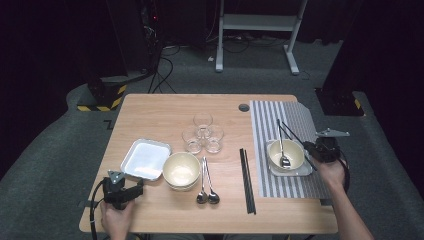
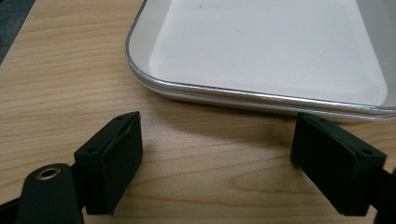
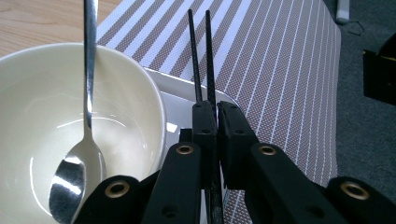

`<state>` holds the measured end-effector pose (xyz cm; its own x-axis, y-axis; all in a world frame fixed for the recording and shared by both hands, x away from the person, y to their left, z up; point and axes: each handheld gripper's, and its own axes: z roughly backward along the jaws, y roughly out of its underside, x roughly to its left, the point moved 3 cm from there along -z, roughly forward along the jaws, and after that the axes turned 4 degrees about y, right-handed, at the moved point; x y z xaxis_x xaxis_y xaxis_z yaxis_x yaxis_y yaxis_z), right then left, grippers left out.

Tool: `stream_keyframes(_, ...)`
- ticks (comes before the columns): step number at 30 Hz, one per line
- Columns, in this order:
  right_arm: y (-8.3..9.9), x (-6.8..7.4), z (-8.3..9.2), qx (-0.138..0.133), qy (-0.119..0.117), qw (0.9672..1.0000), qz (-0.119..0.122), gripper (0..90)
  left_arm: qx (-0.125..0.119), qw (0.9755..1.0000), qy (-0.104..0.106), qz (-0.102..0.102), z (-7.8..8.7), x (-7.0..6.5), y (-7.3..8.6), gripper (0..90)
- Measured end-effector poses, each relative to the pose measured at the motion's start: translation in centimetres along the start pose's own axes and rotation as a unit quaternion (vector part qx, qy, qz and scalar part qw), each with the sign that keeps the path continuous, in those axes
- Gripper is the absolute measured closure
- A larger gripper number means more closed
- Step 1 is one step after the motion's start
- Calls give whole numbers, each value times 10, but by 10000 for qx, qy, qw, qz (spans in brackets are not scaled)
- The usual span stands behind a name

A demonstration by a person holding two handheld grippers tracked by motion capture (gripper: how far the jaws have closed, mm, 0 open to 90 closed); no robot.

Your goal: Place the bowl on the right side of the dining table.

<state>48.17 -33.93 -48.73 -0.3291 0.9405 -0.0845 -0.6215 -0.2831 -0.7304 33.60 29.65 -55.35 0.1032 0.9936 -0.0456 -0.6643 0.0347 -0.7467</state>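
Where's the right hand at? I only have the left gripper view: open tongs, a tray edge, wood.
Observer: The right tongs are shut on a pair of black chopsticks, above the striped mat.
Operator: Anything beside them?
Observer: A cream bowl with a spoon in it, sitting on a second tray.
Operator: What's past my tray?
Observer: On its right are stacked bowls, then two spoons and a spare pair of chopsticks flat on the wood.
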Motion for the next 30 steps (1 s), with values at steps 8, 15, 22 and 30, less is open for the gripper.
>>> stream_keyframes(8,5,-4,-7,142,-38,9999,-41,859,0,10000,0,3,0,0,0,169)
stream_keyframes(15,5,-3,-14,279,-55,9996,84,859,11,10000,-10,-4,0,0,0,168)
stream_keyframes(22,3,-3,-19,367,-44,9993,80,858,9,10000,-10,-2,0,0,0,168)
stream_keyframes(30,4,-6,-25,522,-167,9984,148,858,8,10000,-10,-1,0,0,0,168)
